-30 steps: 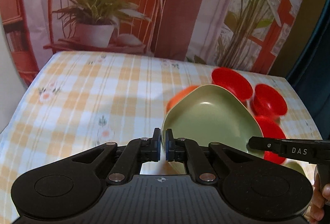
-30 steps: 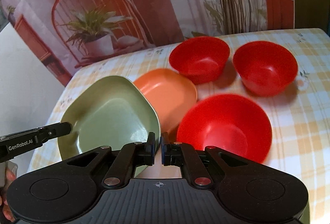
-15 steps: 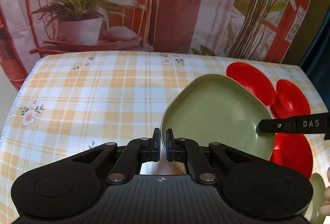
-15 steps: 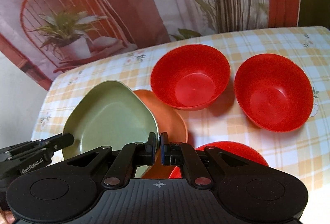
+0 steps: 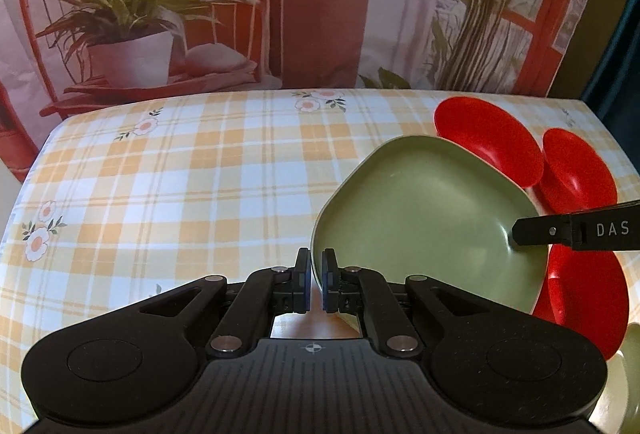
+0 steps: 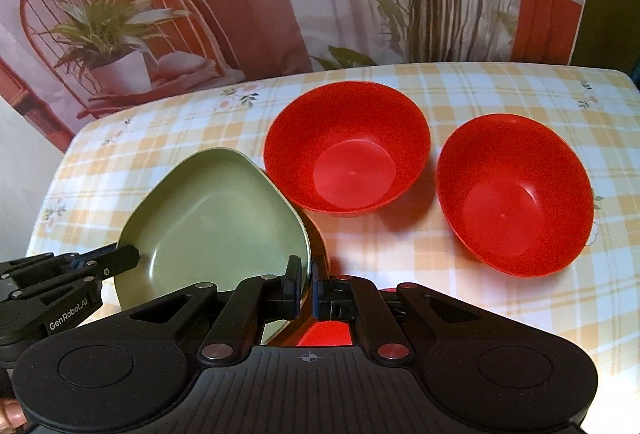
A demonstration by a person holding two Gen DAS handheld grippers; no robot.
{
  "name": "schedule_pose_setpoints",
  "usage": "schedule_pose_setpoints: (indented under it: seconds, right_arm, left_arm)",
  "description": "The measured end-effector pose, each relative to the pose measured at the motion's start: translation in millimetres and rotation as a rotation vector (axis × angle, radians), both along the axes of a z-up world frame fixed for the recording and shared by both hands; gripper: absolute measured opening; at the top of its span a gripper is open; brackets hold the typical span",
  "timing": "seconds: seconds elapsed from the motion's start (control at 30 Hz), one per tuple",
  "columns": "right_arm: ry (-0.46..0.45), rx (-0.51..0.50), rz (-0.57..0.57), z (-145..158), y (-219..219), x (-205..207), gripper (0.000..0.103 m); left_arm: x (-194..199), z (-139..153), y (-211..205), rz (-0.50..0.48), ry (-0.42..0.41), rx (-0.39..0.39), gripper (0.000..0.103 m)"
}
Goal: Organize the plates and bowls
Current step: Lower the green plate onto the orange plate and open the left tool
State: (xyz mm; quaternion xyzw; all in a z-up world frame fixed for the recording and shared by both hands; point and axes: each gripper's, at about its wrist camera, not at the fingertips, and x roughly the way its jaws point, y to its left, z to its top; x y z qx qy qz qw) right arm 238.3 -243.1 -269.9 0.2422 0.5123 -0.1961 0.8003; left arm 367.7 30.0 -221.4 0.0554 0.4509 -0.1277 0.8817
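A green plate is held between both grippers above the checked table. My left gripper is shut on its near-left rim. My right gripper is shut on the opposite rim of the green plate; its finger also shows in the left wrist view. Two red bowls stand on the table at the back. A third red bowl lies under the plate's right edge. The orange plate is hidden.
The table wears a yellow checked cloth with flowers. A printed backdrop with a chair and plants hangs behind it. A pale green dish edge shows at the far right of the left wrist view.
Both grippers have carried the green plate up and back over the orange plate, which is now covered. The back red bowls appear closer in the right wrist view.
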Motion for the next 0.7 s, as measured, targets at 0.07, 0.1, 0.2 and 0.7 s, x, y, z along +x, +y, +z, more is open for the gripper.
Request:
schedule_pose_setpoints:
  seconds: [0.07, 0.1, 0.2, 0.7]
  right_arm:
    - [0.01, -0.011, 0.008, -1.4, 1.1, 0.5, 0.005]
    - [0.009, -0.016, 0.013, -1.7, 1.8, 0.6, 0.005]
    - [0.016, -0.04, 0.032, -1.3, 5.0, 2.3, 0.005]
    - [0.023, -0.086, 0.063, 1.8, 2.4, 3.3, 0.014]
  left_arm:
    - [0.2, -1.3, -1.1, -0.005, 0.002, 0.003, 0.006]
    - [0.5, -2.4, -1.6, -0.006, 0.003, 0.007, 0.006]
    - [1.1, -4.5, -2.7, -0.008, 0.001, 0.015, 0.007]
    - [2.6, -7.6, -1.5, -0.017, 0.0, 0.035, 0.007]
